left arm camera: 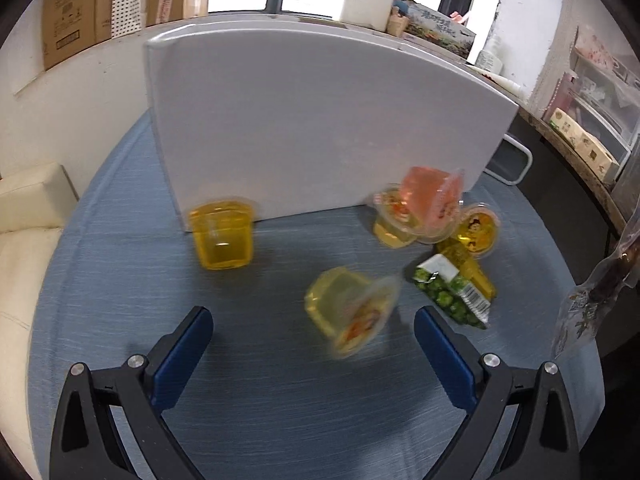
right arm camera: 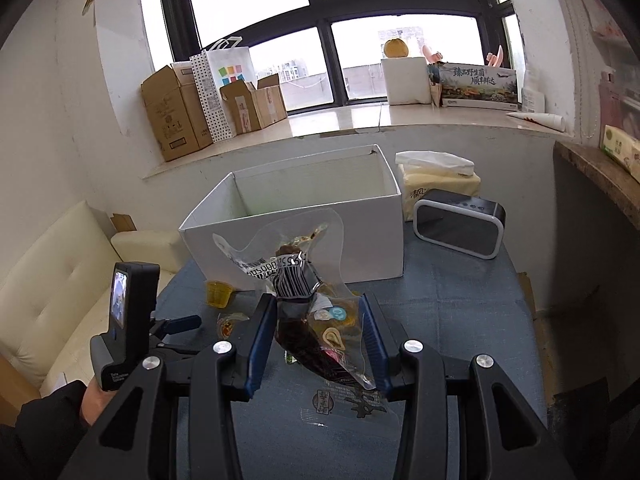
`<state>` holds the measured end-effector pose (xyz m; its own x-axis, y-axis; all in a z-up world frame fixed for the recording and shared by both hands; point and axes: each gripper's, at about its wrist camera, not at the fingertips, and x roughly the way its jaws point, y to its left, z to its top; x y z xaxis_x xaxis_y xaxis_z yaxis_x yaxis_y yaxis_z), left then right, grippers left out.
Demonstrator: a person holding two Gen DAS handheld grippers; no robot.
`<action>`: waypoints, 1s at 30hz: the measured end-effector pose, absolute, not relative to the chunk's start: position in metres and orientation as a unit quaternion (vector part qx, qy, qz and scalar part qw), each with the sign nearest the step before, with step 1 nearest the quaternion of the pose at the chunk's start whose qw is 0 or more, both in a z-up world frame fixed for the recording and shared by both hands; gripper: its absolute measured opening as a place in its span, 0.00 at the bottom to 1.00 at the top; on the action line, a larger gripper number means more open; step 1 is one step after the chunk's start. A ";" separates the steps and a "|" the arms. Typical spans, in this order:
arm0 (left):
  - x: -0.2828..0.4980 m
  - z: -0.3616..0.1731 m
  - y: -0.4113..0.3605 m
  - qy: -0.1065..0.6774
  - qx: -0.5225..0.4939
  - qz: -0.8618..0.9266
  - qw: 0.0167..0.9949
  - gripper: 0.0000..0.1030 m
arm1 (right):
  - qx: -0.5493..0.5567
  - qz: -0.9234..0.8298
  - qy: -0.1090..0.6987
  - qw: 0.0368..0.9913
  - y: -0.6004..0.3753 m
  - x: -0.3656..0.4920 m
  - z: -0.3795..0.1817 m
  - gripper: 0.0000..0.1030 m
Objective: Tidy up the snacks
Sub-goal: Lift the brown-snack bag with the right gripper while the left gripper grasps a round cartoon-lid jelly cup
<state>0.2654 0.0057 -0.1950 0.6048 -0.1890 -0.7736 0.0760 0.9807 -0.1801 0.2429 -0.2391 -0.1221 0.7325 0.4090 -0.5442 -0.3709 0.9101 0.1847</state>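
Note:
A white open box (right arm camera: 296, 216) stands on the blue table; its near wall (left arm camera: 320, 120) fills the left wrist view. My left gripper (left arm camera: 314, 320) is open, low over the table, with a tipped yellow jelly cup (left arm camera: 352, 314) lying between its fingers. An upright yellow jelly cup (left arm camera: 222, 238) sits by the box wall. A pink jelly cup (left arm camera: 430, 200), other yellow cups and a green snack packet (left arm camera: 452, 296) lie to the right. My right gripper (right arm camera: 318, 334) is shut on a clear vacuum-packed snack pouch (right arm camera: 304, 292), held above the table in front of the box.
A grey speaker (right arm camera: 460, 228) and a tissue pack (right arm camera: 440, 180) stand right of the box. Cardboard boxes (right arm camera: 180, 112) line the windowsill. A cream sofa (right arm camera: 56, 288) is at the left. The held pouch also shows at the right edge of the left wrist view (left arm camera: 596, 292).

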 end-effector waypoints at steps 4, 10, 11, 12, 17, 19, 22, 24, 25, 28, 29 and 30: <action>0.270 -0.199 -0.003 0.441 -0.051 -0.067 0.893 0.94 | 0.035 0.211 0.299 0.930 -0.241 0.242 -0.123 0.45; 0.270 -0.195 -0.004 0.442 -0.029 -0.052 0.895 0.49 | 0.041 0.214 0.300 0.929 -0.243 0.241 -0.125 0.45; 0.268 -0.194 -0.003 0.443 -0.032 -0.057 0.894 0.49 | 0.041 0.215 0.300 0.928 -0.242 0.241 -0.126 0.45; 0.266 -0.194 -0.002 0.442 -0.034 -0.064 0.894 0.49 | 0.042 0.217 0.300 0.928 -0.241 0.241 -0.126 0.45; 0.248 -0.180 0.006 0.423 -0.032 -0.076 0.902 0.49 | 0.037 0.223 0.302 0.926 -0.235 0.242 -0.127 0.45; 0.237 -0.168 0.013 0.413 -0.029 -0.082 0.906 0.49 | 0.036 0.225 0.301 0.926 -0.232 0.243 -0.127 0.45; 0.227 -0.148 0.018 0.392 -0.028 -0.092 0.915 0.49 | 0.035 0.228 0.298 0.926 -0.228 0.245 -0.125 0.45; 0.225 -0.133 0.021 0.379 -0.023 -0.099 0.920 0.49 | 0.033 0.230 0.294 0.927 -0.224 0.249 -0.119 0.45; 0.224 -0.124 0.023 0.371 -0.019 -0.102 0.923 0.49 | 0.033 0.232 0.290 0.928 -0.222 0.252 -0.115 0.45; 0.225 -0.096 0.032 0.348 -0.021 -0.110 0.931 0.49 | 0.031 0.239 0.280 0.929 -0.213 0.265 -0.101 0.45; 0.227 -0.088 0.035 0.341 -0.022 -0.111 0.933 0.49 | 0.032 0.241 0.276 0.930 -0.210 0.269 -0.097 0.45; 0.230 -0.080 0.038 0.336 -0.021 -0.110 0.935 0.49 | 0.037 0.245 0.273 0.930 -0.206 0.276 -0.091 0.45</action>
<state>0.2304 0.0380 -0.0801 0.7508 -0.2194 -0.6231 0.1912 0.9750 -0.1130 0.2765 -0.2062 -0.0905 0.7310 0.4753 -0.4896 -0.4348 0.8775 0.2026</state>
